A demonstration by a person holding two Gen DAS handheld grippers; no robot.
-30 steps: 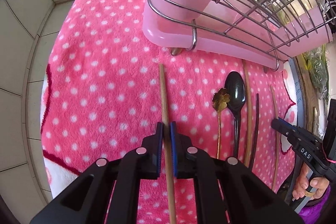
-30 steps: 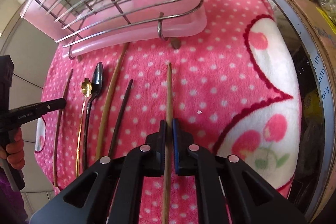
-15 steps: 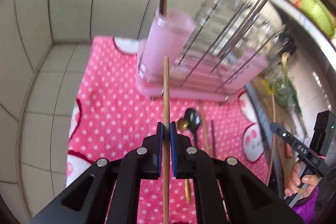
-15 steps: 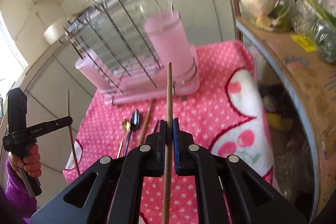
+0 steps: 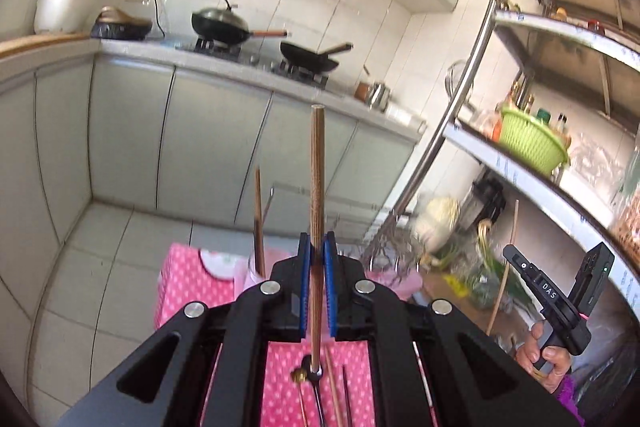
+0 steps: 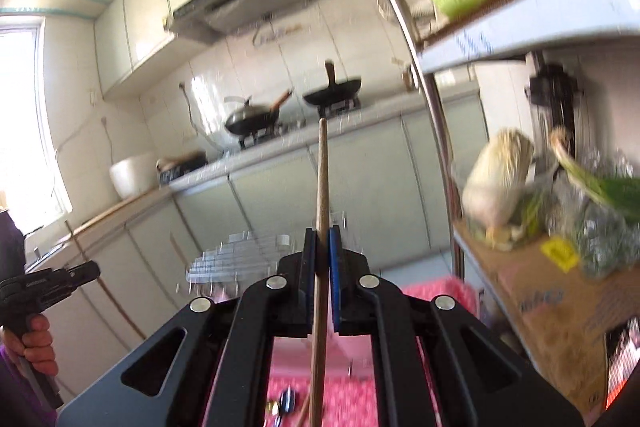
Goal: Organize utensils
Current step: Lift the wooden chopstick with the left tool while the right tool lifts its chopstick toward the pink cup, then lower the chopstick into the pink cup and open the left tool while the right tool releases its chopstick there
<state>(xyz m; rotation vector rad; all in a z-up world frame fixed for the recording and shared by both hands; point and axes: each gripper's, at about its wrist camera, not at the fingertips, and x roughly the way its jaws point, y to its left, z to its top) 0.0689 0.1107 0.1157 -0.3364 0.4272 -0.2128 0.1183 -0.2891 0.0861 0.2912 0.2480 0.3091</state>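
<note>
My left gripper is shut on a brown wooden chopstick that points up and away, lifted above the pink dotted cloth. Just left of it, another chopstick stands in the pink holder of the dish rack. A gold spoon and more chopsticks lie on the cloth below. My right gripper is shut on a second wooden chopstick, also raised. Each gripper shows at the edge of the other's view, with its stick: the right gripper and the left gripper.
A metal shelf unit stands on the right with a green basket, a cabbage and a cardboard box. Grey cabinets and a counter with two black pans lie beyond. The wire rack is blurred.
Both grippers have risen off the cloth and tipped upward, each carrying its chopstick. The views now look across the kitchen instead of down at the cloth.
</note>
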